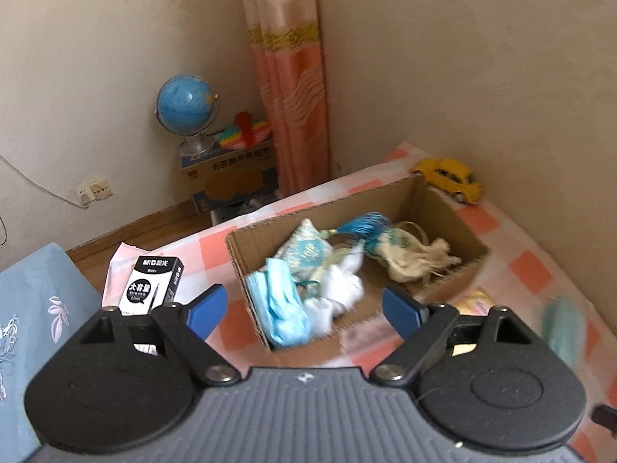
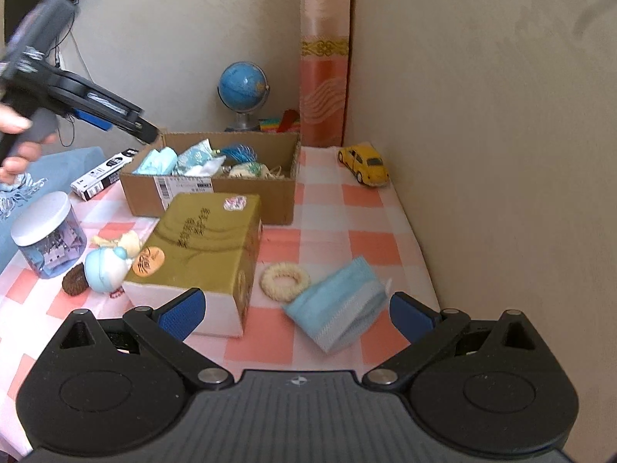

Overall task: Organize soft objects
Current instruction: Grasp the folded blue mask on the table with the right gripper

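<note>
Just ahead, folded blue mask (image 2: 339, 303) between splayed right tongs (image 2: 299, 312).

Two cardboard boxes (image 2: 208, 193) (image 2: 200, 247), two grippers (image 2: 295, 308) (image 2: 115, 123), one globe (image 2: 242, 85), one toy car (image 2: 364, 164), one jar (image 2: 48, 235), one woven ring (image 2: 285, 281).

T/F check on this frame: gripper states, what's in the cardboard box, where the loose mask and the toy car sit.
1. Both hand-held grippers, left and right, are open and empty. True.
2. The cardboard box is empty. False: it holds masks, white cloth and tassels.
3. A blue face mask lies on the checkered cloth outside the box. True.
4. The yellow toy car is inside the box. False: it sits on the cloth by the wall.
</note>
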`<state>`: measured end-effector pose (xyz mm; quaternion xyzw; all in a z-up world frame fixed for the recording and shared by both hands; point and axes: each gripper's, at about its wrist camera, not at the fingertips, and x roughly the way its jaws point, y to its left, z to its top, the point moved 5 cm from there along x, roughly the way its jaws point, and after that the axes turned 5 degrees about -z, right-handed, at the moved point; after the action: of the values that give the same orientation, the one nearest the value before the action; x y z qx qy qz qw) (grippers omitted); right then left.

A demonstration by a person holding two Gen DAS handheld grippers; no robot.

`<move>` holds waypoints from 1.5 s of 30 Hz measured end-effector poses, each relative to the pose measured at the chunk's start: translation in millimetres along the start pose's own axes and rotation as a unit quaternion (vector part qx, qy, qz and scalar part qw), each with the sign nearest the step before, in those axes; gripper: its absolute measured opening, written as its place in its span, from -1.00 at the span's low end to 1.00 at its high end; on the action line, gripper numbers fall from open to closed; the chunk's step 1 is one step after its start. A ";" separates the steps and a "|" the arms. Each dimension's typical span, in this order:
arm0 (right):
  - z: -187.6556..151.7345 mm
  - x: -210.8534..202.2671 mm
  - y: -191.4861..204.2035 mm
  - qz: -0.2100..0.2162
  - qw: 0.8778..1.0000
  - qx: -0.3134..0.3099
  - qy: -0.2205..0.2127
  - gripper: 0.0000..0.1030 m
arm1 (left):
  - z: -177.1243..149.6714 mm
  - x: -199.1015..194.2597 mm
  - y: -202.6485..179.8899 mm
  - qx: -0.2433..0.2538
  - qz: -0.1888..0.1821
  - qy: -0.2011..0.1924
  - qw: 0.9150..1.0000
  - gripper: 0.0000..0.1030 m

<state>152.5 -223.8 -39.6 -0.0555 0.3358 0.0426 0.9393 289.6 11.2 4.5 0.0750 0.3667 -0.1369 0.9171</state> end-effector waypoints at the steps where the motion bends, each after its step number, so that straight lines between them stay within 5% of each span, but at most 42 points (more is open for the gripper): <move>1: -2.6 -0.4 -0.5 -0.002 1.000 0.001 0.001 1.00 | -3.2 -6.1 -3.5 0.003 -0.004 -0.004 1.000 0.71; 12: -27.7 6.4 -6.1 -0.003 1.000 0.003 0.018 1.00 | -78.1 -61.2 -33.1 -0.013 -0.028 -0.024 0.999 0.80; 24: -10.1 28.8 -37.9 -0.028 0.999 0.030 -0.001 0.97 | -144.3 -58.4 -47.6 -0.050 -0.005 -0.005 0.999 0.80; 29: 11.1 63.5 -42.8 -0.035 0.999 0.025 0.014 0.43 | -149.4 -53.0 -51.0 -0.068 -0.015 0.003 0.998 0.80; 34: 29.6 94.9 -39.0 -0.038 0.999 0.004 0.026 0.24 | -148.4 -49.2 -50.4 -0.067 -0.009 0.004 0.998 0.80; 38: 32.0 116.8 -36.9 -0.036 0.998 -0.003 0.049 -0.13 | -151.2 -47.2 -49.7 -0.072 -0.012 0.009 0.997 0.80; 45: 3.8 100.4 -38.4 -0.034 0.996 0.001 0.079 -0.15 | -154.5 -49.8 -43.9 -0.079 -0.012 0.006 0.997 0.80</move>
<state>236.8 -257.0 -97.6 -0.0689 0.4070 0.0055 0.9108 140.8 16.0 -73.9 -0.0017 0.3824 -0.1184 0.9164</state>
